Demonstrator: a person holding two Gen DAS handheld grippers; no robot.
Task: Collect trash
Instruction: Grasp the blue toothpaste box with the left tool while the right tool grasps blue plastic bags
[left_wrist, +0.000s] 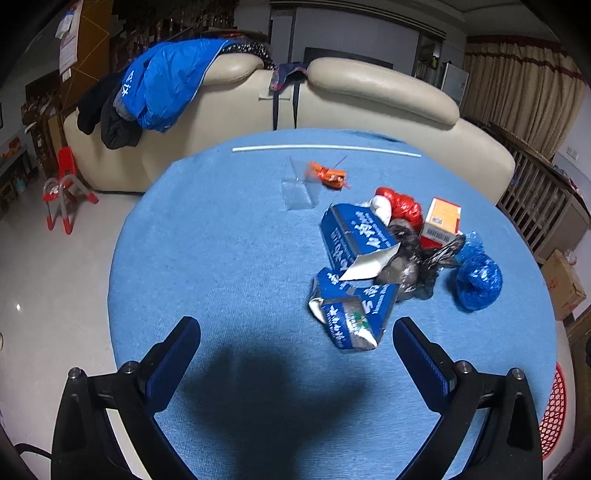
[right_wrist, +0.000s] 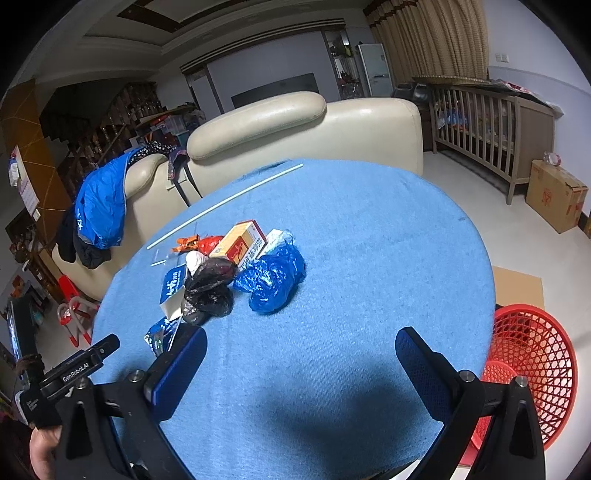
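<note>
Partly hidden red basket (right_wrist: 532, 354) behind table (right_wrist: 369, 258).

Two blue cartons (left_wrist: 352, 236) (left_wrist: 349, 314); one red basket (right_wrist: 532, 365); one white rod (left_wrist: 325, 149).

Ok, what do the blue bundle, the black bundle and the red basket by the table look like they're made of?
Blue bundle: thin plastic film, probably a bag; glossy, crinkled, knotted. Black bundle: likewise a thin shiny plastic bag, wrinkled with highlights. Red basket: looks like rigid moulded plastic, an open lattice wall with a smooth rim.
</note>
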